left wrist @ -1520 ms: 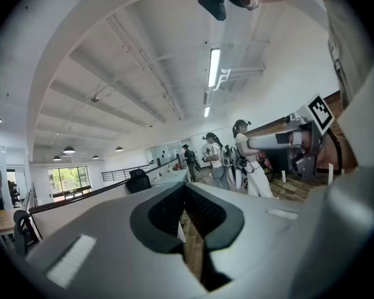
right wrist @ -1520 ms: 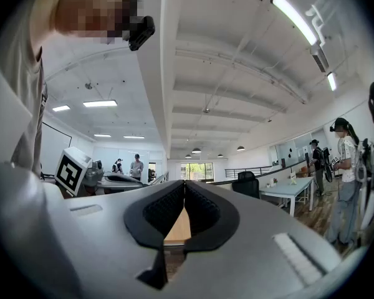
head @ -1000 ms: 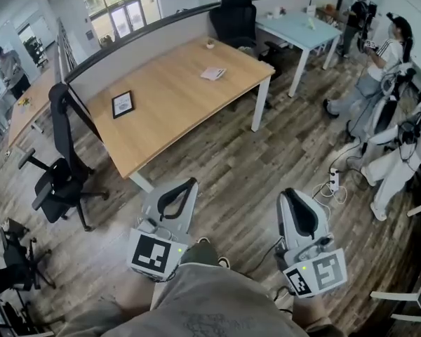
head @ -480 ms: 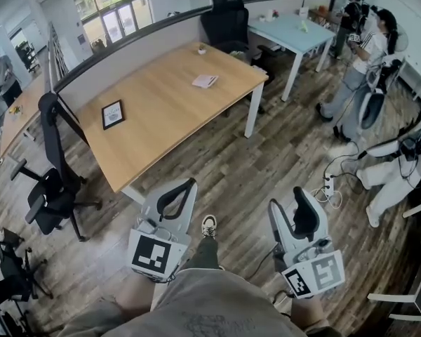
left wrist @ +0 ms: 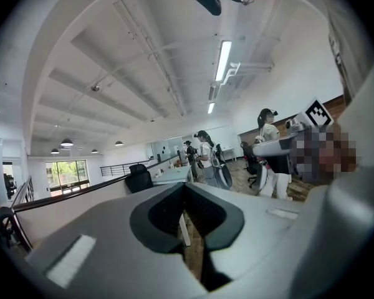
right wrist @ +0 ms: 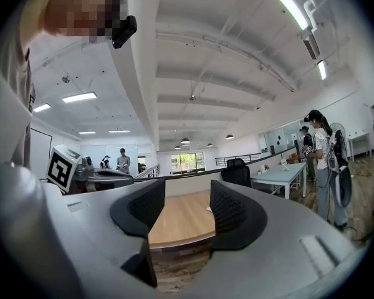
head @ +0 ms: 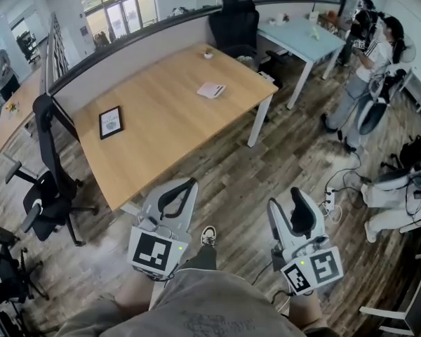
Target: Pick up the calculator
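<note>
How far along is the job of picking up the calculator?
Nothing looks done yet. The right tool is open, with only the wooden desk showing between its jaws. The left tool is shut on nothing. In hand: both tools are held short of the desk, pointing toward it. Left to do: reach the dark flat item, probably the calculator, close on it and lift.

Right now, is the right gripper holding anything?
No, the right gripper has its jaws apart, with only the far wooden desk showing between them.
</note>
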A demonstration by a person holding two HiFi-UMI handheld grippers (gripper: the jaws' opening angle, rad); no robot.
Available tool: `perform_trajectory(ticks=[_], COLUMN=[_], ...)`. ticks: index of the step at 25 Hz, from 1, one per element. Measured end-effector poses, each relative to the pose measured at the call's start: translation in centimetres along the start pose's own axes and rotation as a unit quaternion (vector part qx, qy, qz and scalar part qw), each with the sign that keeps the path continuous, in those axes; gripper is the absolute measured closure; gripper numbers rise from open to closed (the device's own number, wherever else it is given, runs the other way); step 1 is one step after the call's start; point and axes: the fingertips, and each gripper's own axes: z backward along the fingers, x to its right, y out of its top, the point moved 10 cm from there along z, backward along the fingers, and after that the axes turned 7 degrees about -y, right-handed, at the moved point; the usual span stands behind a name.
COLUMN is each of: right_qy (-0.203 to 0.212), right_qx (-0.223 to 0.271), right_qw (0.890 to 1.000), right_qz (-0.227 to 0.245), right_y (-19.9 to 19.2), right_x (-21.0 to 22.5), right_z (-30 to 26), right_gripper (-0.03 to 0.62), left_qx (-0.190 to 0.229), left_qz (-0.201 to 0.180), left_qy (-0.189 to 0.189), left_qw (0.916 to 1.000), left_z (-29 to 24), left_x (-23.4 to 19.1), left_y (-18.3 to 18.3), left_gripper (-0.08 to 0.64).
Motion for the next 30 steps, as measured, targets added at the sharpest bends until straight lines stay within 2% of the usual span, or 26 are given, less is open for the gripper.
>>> perform_trajectory(ticks=[9, 13, 16, 23, 30], right_qy=[0.001, 0.004, 0.005, 0.007, 0.003], right_qx=[-0.022, -0.031, -0.036, -0.053, -0.052], right_qw=[0.998, 0.996, 0.995, 0.994, 0.995], right_qz=[-0.058, -0.078, -0.089, -0.098, -0.09], right_y=[0.7, 0.6, 0.6, 0.1, -0.6], right_x=[2.3, 2.8, 3.1, 3.9, 7.3], right_z=[-11.2, -15.7, -18.4, -22.7, -26.4], right_gripper=[0.38, 0.38, 0.38, 0.38, 0.381], left_qx=[-0.002, 0.002, 0.006, -0.001, 0.001], left_qz=[-0.006, -0.026, -0.016, 0.007, -0.012], left_qy=[-0.009, -0.014, -0.007, -0.005, -0.002], left_qw=[0.9999, 0.9996, 0.9998, 1.0, 0.9999], left_z=[-6.8, -9.1, -10.2, -12.5, -15.9], left_x=[-9.3, -13.2, -15.3, -18.4, -20.2], left_y=[0.4, 0.3, 0.2, -0.7, -1.6], left_gripper=[0.558, 0.558, 0.558, 0.558, 0.558])
